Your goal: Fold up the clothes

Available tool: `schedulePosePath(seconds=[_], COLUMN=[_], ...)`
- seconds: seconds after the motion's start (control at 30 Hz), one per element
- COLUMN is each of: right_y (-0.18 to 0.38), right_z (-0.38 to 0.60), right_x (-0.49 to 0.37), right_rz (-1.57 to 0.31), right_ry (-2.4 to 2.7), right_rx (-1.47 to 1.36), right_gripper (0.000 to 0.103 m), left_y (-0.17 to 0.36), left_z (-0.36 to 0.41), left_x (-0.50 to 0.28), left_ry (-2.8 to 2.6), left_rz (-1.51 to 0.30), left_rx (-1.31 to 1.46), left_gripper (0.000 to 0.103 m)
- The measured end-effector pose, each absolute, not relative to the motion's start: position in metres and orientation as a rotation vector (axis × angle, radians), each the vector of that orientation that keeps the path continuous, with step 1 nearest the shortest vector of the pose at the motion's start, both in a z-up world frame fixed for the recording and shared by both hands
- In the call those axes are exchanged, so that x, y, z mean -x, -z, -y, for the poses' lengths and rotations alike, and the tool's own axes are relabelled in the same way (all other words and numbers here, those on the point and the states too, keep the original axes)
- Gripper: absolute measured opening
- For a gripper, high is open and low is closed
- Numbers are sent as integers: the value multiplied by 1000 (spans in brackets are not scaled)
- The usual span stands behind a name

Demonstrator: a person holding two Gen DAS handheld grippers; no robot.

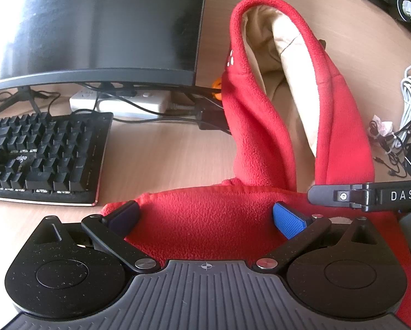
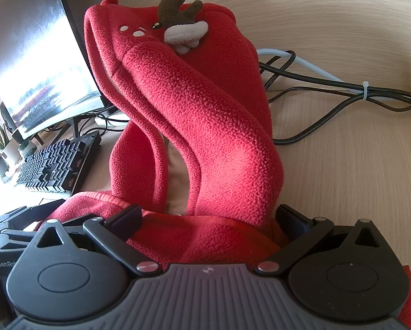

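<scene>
Wooden desk point(image 2: 343, 178), red fleece hoodie point(image 2: 205, 126) between both spread grippers, keyboard point(image 1: 40, 151) left.

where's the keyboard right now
The black keyboard sits on the wooden desk at the left of both wrist views, in front of the monitor and left of the red fleece garment.

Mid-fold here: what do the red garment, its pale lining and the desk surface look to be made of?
Red garment: looks like fleece, matte, with a pilled, nubby nap. Pale lining: a smoother beige fabric, apparently thin, with a visible seam; the fibre can't be told. Desk: light wood-grain finish with a low sheen, probably laminate rather than solid wood.
</scene>
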State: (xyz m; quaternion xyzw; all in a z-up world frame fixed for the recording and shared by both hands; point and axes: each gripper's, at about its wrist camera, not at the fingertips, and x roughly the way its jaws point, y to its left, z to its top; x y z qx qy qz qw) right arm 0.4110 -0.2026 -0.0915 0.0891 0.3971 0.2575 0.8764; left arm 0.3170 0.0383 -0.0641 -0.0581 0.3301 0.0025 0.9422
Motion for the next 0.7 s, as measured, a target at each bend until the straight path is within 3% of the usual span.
schedulePosePath(seconds=[0.7], right_y=[92], right_z=[179], right_x=[-422], right_rz=[-839], right_ry=[-579], right_rx=[-94], right_gripper=[103], left_y=[63], left_z=[-35], left_x=[-315], left_ry=[-49], left_rz=[-670], left_rx=[136], left_gripper=[103])
